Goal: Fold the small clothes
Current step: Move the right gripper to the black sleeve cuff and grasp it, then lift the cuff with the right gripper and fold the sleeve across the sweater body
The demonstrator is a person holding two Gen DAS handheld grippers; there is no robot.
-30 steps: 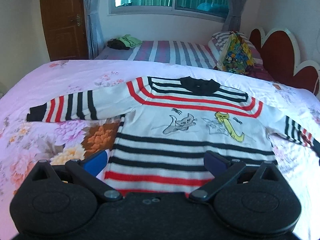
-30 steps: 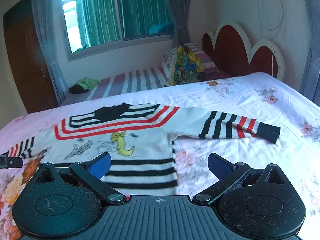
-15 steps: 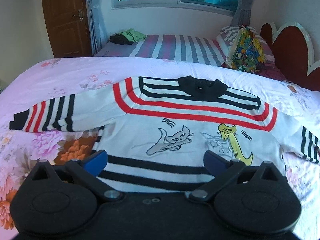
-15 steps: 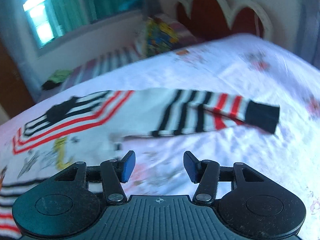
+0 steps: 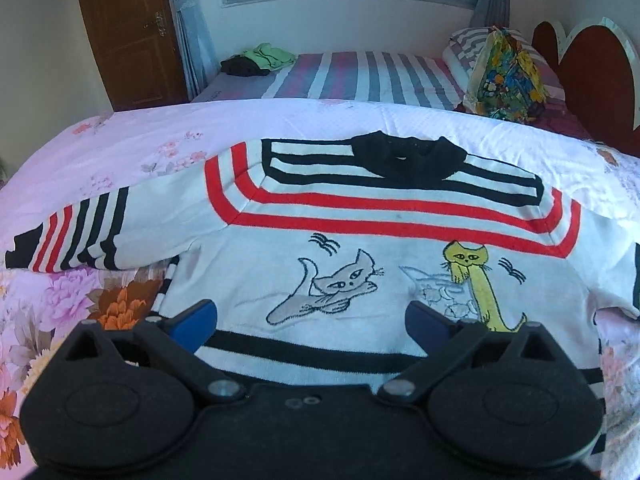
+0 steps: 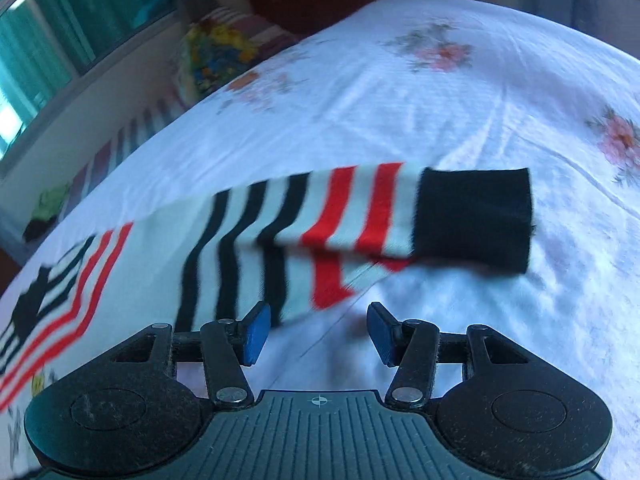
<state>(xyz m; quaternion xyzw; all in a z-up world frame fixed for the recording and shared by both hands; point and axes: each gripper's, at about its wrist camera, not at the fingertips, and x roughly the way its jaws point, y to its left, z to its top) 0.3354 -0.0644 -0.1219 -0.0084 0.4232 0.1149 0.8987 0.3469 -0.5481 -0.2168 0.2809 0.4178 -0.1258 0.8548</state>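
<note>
1. Two blue-tipped fingers of the left gripper stand wide apart in the left wrist view, empty, over the chest of the sweater. It lies flat, front up, on the floral bedspread, black collar toward 12 o'clock. Its striped sleeve runs out to 9 o'clock. A grey cat and a yellow cat are drawn across the chest. Beyond, at 12 o'clock, a striped mattress carries a colourful bag at 1 o'clock.

2. Right wrist view, blurred: the right gripper is parted about halfway, gripping nothing. The other sleeve crosses at 12 o'clock, its black cuff toward 2 o'clock on the bedspread. The left fingertip sits just at the sleeve's lower edge; whether it touches is unclear.
</note>
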